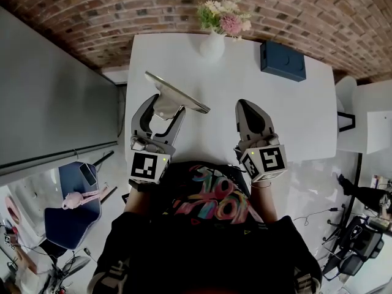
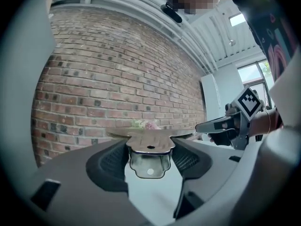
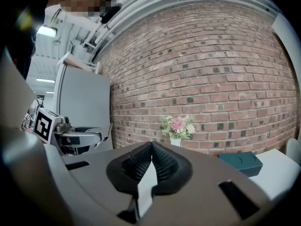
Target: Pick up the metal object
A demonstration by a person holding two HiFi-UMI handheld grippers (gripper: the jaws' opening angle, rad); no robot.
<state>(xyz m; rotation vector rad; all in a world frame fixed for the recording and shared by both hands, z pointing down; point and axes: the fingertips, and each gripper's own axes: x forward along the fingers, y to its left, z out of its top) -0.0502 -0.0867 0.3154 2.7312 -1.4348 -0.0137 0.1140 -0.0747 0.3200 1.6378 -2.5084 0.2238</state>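
Observation:
The metal object [image 1: 178, 94] is a flat shiny plate with a bent bracket under it. My left gripper [image 1: 165, 106] is shut on that bracket over the left part of the white table [image 1: 300, 115]. In the left gripper view the bracket [image 2: 149, 155] sits clamped between the two dark pads of my left gripper [image 2: 149, 148], and the plate spreads flat above them. My right gripper [image 1: 244, 106] hovers beside it to the right, shut and empty. Its pads meet at the tips in the right gripper view [image 3: 151, 146]. That view also shows the metal object [image 3: 107, 130] at the left.
A white vase of flowers [image 1: 213, 40] stands at the table's far edge, before the brick wall. A dark teal box [image 1: 282, 60] lies at the far right corner. A grey partition [image 1: 55, 97] runs along the left side. The person's torso fills the near edge.

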